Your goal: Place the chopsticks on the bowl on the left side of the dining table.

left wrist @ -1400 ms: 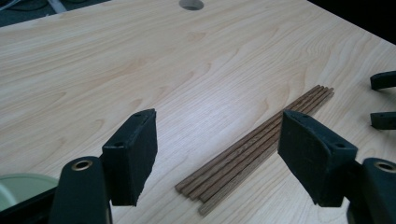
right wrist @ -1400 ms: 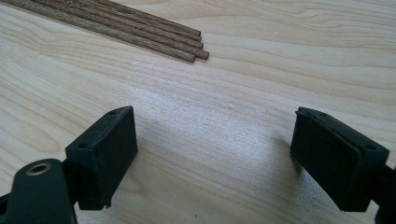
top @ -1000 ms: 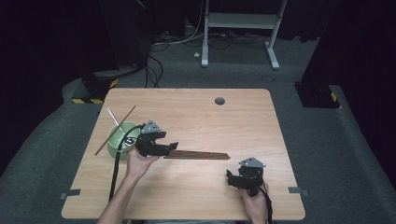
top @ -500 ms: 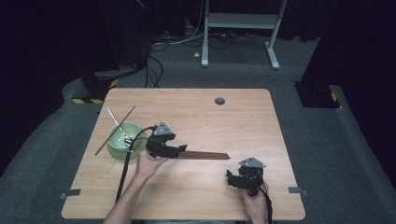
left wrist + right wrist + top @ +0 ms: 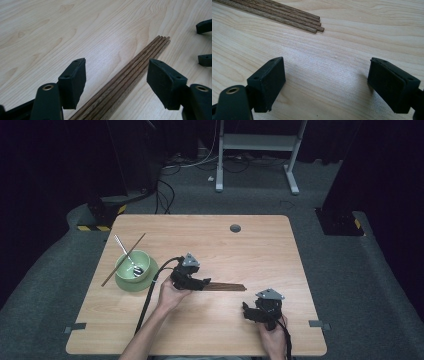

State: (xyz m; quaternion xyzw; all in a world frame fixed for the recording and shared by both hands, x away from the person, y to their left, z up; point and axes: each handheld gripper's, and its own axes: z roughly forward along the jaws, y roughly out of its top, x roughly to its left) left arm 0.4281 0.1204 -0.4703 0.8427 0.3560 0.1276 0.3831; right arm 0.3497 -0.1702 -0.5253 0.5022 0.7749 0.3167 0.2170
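- Left gripper (image 5: pixel 204 282) hovers low over the left end of the chopstick bundle (image 5: pixel 225 287), jaws wide but just been closing, sticks between them, pads not yet touching.
- Green bowl (image 5: pixel 131 270) at far left holds a spoon (image 5: pixel 128 256) and one chopstick (image 5: pixel 123 252); well apart from the bundle.
- Bundle lies mid-counter (image 5: pixel 250 245), long axis left-right, running straight ahead from the left gripper.
- Right gripper (image 5: pixel 248 312) rests wide, nothing between its jaws, near the bundle's right tips; left hand is nearer.
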